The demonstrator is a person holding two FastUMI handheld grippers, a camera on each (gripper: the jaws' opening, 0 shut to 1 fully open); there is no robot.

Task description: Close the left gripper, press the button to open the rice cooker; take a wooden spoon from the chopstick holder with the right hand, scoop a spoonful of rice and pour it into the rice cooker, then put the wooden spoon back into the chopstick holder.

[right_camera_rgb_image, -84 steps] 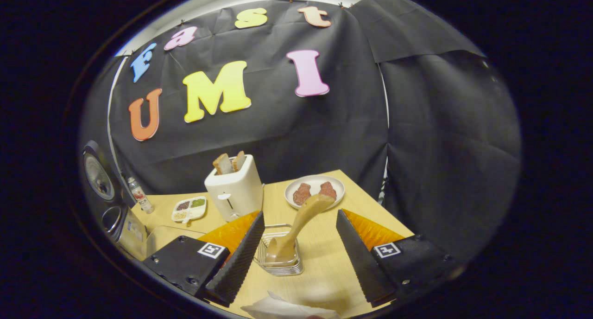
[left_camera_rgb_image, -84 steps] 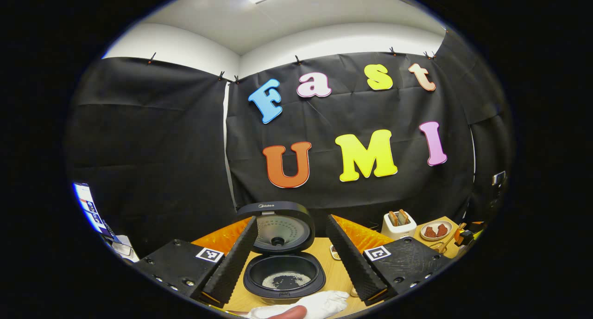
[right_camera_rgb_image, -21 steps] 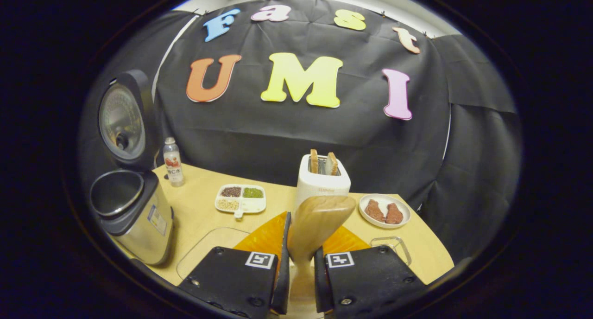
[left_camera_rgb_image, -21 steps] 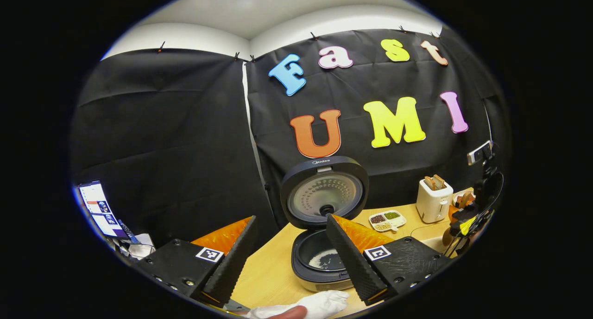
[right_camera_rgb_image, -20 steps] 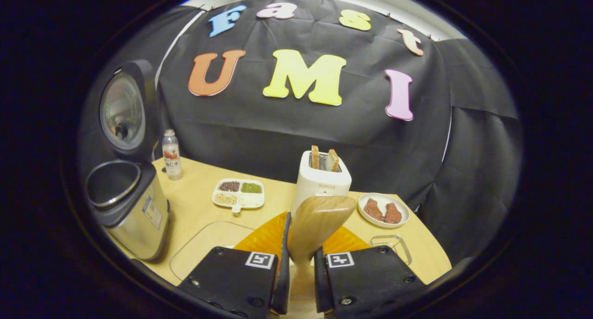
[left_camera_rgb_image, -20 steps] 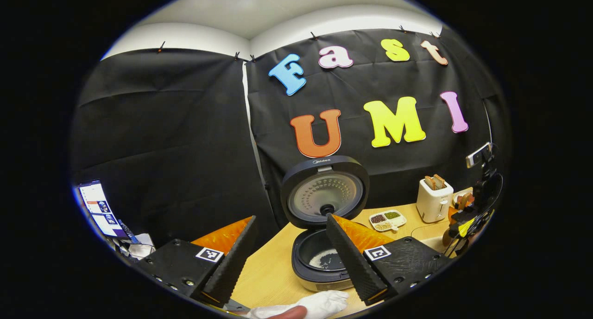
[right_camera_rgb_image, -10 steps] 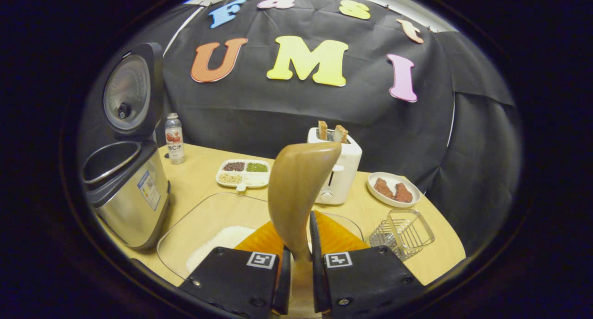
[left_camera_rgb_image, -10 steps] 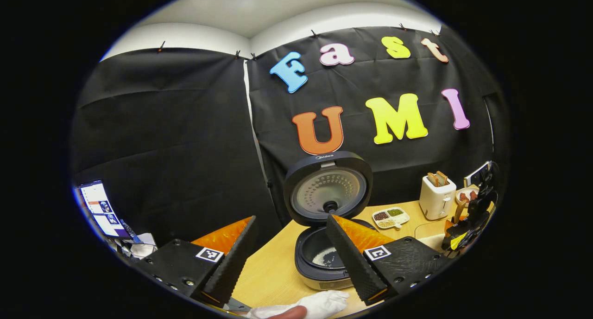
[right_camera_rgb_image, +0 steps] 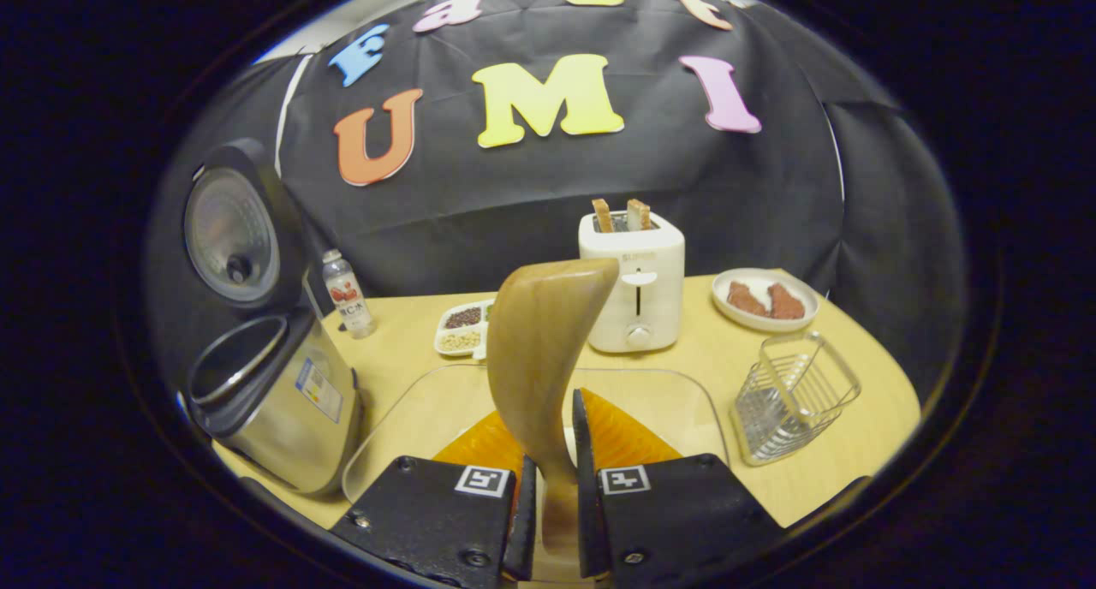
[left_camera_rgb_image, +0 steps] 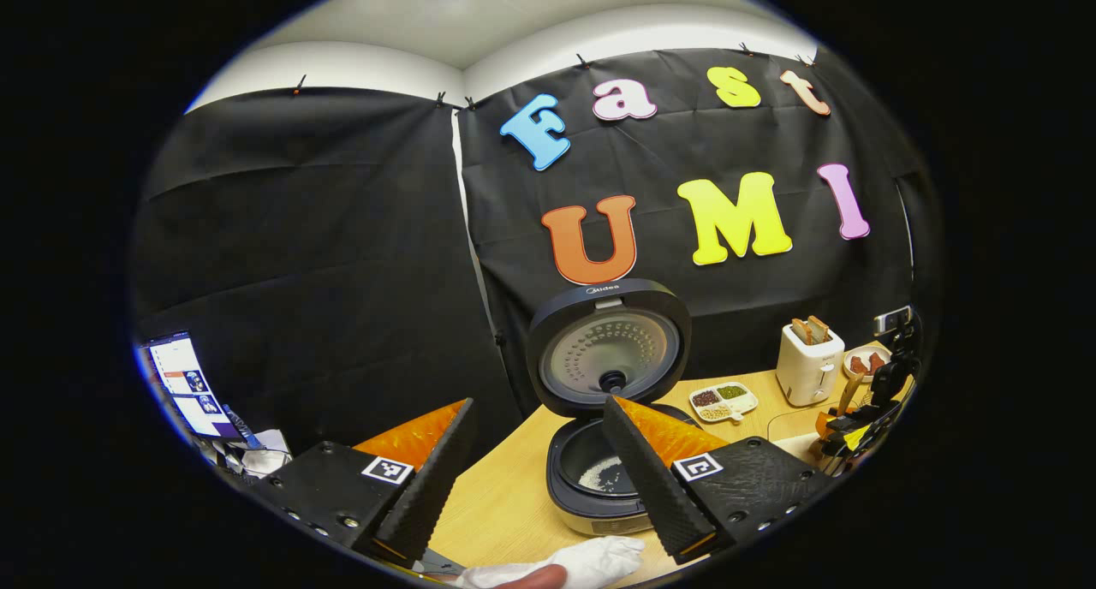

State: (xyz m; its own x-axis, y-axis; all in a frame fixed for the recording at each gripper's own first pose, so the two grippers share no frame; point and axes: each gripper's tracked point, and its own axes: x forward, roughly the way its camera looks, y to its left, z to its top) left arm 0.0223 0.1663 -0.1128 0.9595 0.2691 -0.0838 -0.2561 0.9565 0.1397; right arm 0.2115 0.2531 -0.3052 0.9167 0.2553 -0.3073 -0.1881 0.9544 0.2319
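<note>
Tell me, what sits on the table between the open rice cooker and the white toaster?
In the right gripper view, a small bottle and a divided dish of beans sit between the rice cooker and the toaster.

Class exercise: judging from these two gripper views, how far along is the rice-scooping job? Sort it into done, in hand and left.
Done: the rice cooker stands open, some rice inside. In hand: the right tool grips the wooden spoon, out of the chopstick holder, above the clear tray. The left tool is open. Left: scoop, pour, return the spoon.
</note>
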